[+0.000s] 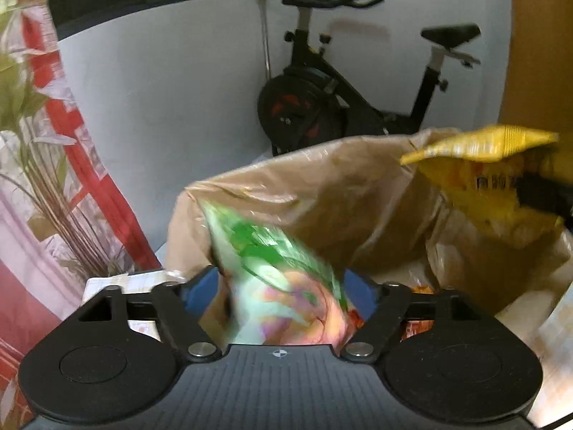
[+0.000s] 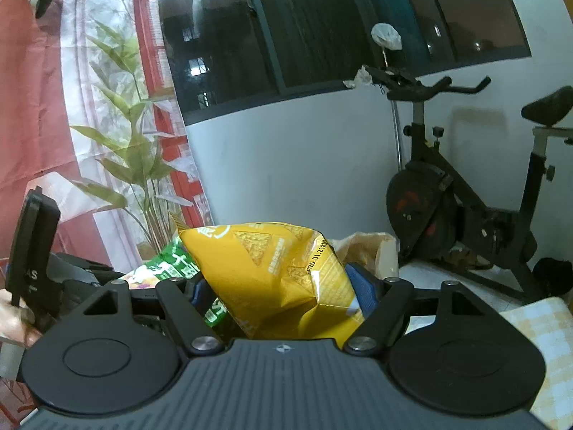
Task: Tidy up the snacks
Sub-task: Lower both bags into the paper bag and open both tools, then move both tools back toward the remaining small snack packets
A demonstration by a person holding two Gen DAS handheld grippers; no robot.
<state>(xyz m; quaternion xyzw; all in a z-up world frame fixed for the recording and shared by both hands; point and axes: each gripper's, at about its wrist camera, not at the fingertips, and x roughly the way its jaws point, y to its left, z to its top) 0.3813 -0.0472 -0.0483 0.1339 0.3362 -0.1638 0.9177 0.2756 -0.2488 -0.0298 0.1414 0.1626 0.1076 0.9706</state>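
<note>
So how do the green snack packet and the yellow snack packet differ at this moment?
The green snack packet sits between the left hand-held gripper's blue pads, blurred, low by the brown bag; the yellow snack packet is sharp, crumpled, pinched in the right hand-held gripper, higher over the bag. Both are sealed foil pouches at the same bag.

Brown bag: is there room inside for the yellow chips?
Yes: the brown bag gapes open between the green packet and the yellow packet. It is crowded low at the front, where other packets show. A bare white surface lies before the exercise bike.
</note>
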